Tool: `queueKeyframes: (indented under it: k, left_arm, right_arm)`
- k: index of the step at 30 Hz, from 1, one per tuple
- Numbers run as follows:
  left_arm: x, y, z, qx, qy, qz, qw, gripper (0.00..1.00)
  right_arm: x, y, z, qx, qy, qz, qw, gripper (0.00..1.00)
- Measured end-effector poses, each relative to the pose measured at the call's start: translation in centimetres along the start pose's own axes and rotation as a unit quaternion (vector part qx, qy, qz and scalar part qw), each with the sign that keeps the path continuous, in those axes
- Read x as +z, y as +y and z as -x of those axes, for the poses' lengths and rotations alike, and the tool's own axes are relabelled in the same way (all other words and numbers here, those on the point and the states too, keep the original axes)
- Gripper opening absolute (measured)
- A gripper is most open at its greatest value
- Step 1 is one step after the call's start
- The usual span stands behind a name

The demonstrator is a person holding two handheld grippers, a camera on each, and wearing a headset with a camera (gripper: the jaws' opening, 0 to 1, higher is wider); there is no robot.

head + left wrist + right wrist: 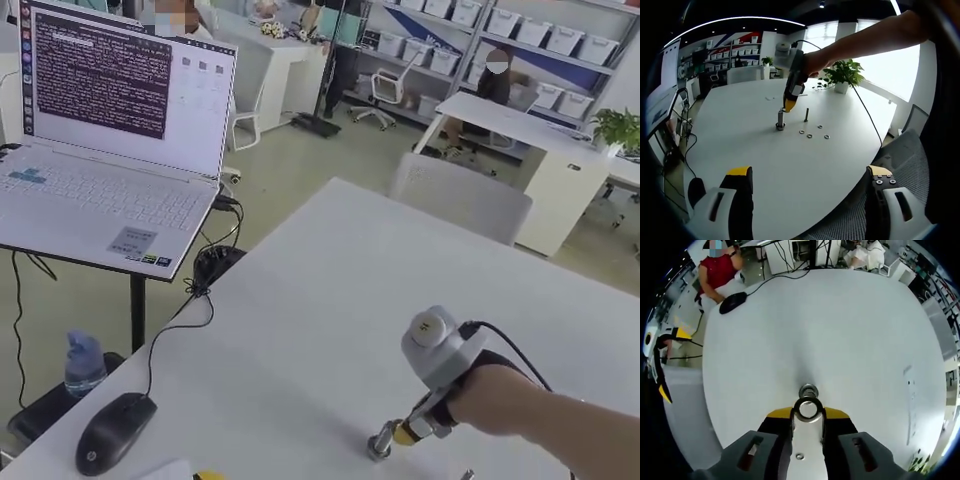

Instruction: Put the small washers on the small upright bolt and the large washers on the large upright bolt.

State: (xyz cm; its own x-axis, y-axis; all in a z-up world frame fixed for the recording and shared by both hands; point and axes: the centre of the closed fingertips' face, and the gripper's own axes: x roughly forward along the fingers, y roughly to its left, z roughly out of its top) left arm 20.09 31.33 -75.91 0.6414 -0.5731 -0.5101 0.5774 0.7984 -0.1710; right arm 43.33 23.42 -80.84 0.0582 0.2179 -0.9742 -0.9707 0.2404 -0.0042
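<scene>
Here the right tongs [808, 415] are clamped on a large washer [795, 409] over the large bolt [808, 389]; loose washers [809, 135] (by the small bolt [806, 115]) are shown beyond the parted left tongs [809, 172].

An open laptop [110, 150] is sitting on a stand left of the white table [300, 330], its screen glowing with dark text. A black mouse [115, 432] is lying near the table's corner, its cable [180, 320] trailing toward the laptop. A water bottle [84, 362] is standing below, and a grey chair [460, 195] is waiting at the far edge.
</scene>
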Motion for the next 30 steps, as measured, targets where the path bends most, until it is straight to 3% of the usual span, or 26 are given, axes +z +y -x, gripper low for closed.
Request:
queueKeyframes:
  k: [14, 30]
  left_arm:
    - [-0.6, 0.1, -0.2, -0.01, 0.01, 0.004, 0.9999, 0.92]
    - [-0.4, 0.6, 0.0, -0.004, 0.005, 0.004, 1.0, 0.91]
  right_arm:
    - [1.0, -0.1, -1.2, 0.004, 0.004, 0.012, 0.9999, 0.22]
    - [1.0, 0.3, -2.4, 0.003, 0.019, 0.025, 0.9995, 0.22]
